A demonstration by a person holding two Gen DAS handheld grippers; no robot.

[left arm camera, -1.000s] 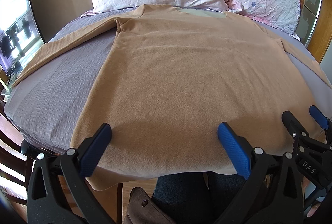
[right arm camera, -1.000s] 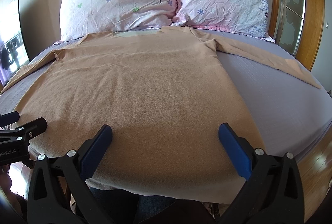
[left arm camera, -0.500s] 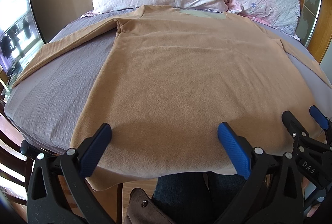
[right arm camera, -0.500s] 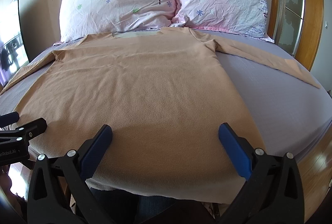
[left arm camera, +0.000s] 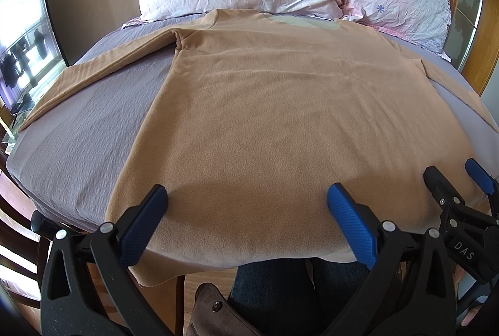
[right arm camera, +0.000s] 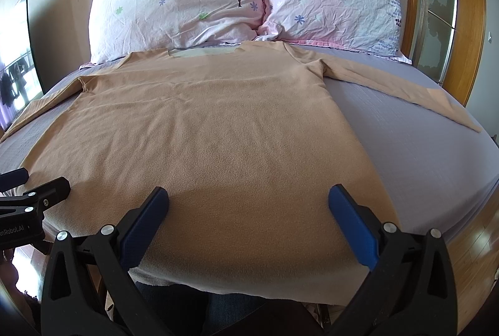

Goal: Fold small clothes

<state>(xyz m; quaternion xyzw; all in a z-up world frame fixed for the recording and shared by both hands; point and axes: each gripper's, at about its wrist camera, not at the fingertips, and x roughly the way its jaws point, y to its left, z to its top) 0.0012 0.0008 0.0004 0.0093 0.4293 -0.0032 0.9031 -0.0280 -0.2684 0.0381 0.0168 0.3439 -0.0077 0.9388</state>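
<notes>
Nothing has moved since a second ago: the tan shirt [right arm camera: 199, 130] lies flat on the bed [right arm camera: 405, 136], sleeves spread left and right, collar by the far pillows [right arm camera: 187, 5]. Both the left gripper [left arm camera: 246, 211] and right gripper [right arm camera: 248, 211] hover over its near hem, fingers [right arm camera: 352, 220] wide apart, holding nothing.

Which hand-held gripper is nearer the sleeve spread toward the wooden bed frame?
Right. The right hand-held gripper hovers over the hem on that sleeve's side; the left hand-held gripper is farther, near the hem's opposite corner.
</notes>
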